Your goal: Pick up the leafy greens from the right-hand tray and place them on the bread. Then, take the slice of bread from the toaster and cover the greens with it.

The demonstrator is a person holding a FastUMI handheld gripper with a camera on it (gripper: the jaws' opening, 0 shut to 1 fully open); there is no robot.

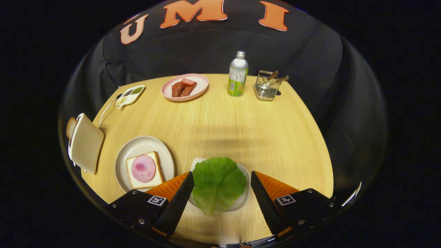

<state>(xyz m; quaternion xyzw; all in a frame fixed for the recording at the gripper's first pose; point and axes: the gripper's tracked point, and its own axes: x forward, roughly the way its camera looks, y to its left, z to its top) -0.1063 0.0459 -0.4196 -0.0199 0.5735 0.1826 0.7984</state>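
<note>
We see the leafy greens [218, 184] lying flat on their tray [244, 199], long axis running away from us, narrow end nearest. Our hand-held gripper [222, 179] is spread wide, a finger on either side, touching nothing.

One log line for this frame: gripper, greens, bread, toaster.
gripper: open, straddling greens | greens: on tray, ungrasped | bread: on plate, ham-topped | toaster: slice in slot

Bright, even overhead light on the pale wooden tabletop [213, 127]; soft faint shadows, sharp focus, strong fisheye bending toward edges.
</note>
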